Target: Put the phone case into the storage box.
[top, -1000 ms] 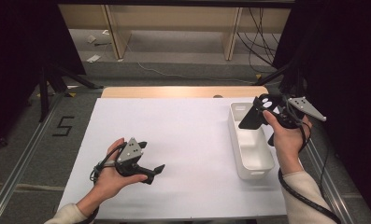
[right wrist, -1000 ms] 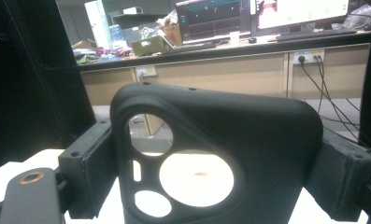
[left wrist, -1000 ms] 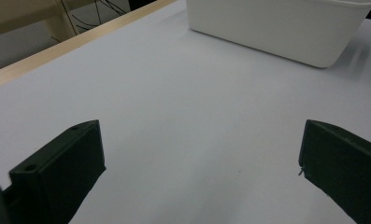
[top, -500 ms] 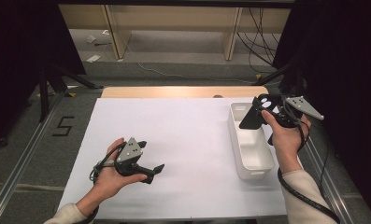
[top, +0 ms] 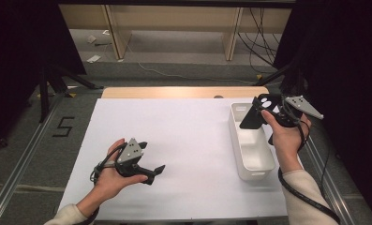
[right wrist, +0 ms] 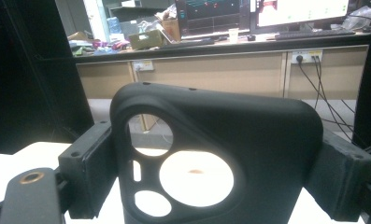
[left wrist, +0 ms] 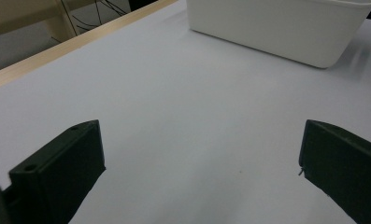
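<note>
My right gripper pinches a black phone case: in the right gripper view both jaws press flat against its two long sides, and the case stands upright between them with its camera end up. Through the round cut-outs I see the pale table beyond. From the high view I hold the case in the air over the far end of the white bin, clear of the rim, with my right hand just outside the bin's right wall.

The bin sits lengthwise on the right side of the white sheet, its far end near the wooden strip at the table's back edge. I can make out nothing inside the part that I see.

My left gripper lies low over the near left part of the sheet, well apart from the bin, cradled in my left hand with the grey plate up and the jaws pointing right toward the bin. In the left gripper view its jaws are spread wide with only bare sheet between them, and the bin's side wall shows farther off at the top. They grip nothing.
</note>
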Motion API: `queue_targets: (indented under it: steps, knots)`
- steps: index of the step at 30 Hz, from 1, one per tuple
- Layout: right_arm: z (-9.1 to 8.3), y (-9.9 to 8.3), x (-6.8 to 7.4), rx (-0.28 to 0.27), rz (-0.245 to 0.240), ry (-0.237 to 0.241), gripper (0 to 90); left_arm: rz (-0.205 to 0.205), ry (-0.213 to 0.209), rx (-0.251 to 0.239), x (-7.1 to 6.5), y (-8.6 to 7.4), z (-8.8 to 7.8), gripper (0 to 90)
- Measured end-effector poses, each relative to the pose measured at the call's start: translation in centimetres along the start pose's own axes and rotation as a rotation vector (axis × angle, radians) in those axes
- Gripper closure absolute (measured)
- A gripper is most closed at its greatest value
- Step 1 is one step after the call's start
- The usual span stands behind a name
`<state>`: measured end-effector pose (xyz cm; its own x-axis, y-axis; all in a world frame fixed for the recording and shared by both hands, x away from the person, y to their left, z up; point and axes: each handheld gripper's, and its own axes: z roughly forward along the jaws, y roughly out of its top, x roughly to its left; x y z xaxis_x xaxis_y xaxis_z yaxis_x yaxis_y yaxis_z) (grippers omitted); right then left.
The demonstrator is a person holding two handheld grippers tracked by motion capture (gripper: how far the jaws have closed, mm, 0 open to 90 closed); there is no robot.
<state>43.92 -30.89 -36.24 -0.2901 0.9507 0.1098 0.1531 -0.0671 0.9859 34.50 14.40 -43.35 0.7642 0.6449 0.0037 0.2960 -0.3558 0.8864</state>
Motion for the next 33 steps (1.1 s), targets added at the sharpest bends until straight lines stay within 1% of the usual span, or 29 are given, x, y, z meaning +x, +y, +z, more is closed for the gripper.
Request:
queue_targets:
  steps: [12, 33]
  knots:
    - [0.7, -0.1, 0.4, 0.01, -0.012, 0.003, 15.6, -0.001, 0.0, 0.001, 0.0, 0.0, 0.0, 0.0]
    - [1.4, -0.1, 0.5, 0.025, -0.028, -0.001, 15.6, -0.001, -0.001, 0.002, 0.0, 0.0, 0.0, 0.0]
